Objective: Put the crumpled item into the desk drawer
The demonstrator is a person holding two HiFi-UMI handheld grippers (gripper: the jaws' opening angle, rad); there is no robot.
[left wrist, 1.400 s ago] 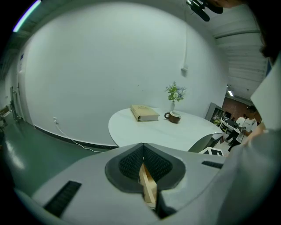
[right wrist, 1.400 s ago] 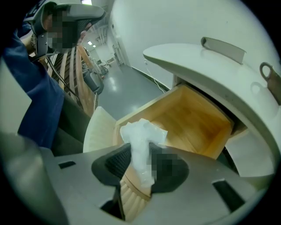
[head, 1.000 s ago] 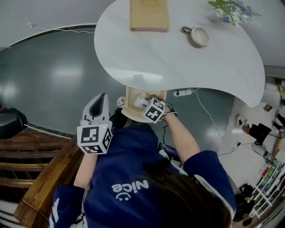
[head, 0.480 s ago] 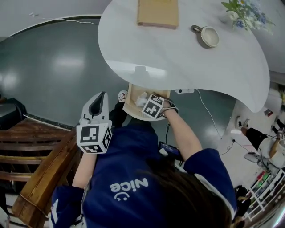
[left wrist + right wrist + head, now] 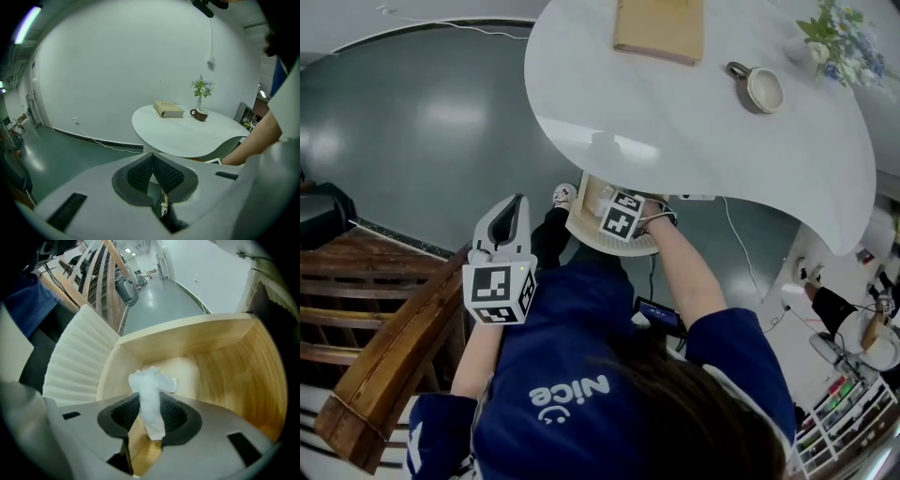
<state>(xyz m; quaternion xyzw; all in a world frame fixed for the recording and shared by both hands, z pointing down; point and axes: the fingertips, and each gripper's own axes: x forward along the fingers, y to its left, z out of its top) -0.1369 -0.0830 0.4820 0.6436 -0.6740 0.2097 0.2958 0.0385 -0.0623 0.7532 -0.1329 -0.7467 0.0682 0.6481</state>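
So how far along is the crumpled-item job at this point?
Done: the drawer stands open. In hand: the right gripper grips the crumpled white item above the drawer's floor. Left: release it inside. The left gripper is shut and empty.

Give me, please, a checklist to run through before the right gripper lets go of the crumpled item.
1. Drawer open: ok, pulled out below the desk.
2. Grip: ok, the right gripper pinches the crumpled item.
3. Item over the drawer's inside: ok, its wooden floor shows right behind the item.
4. Landing spot free: cannot tell, the visible floor is bare, but the gripper hides the near part.
5. Left gripper out of the way: ok, shut, empty, held away from the drawer.
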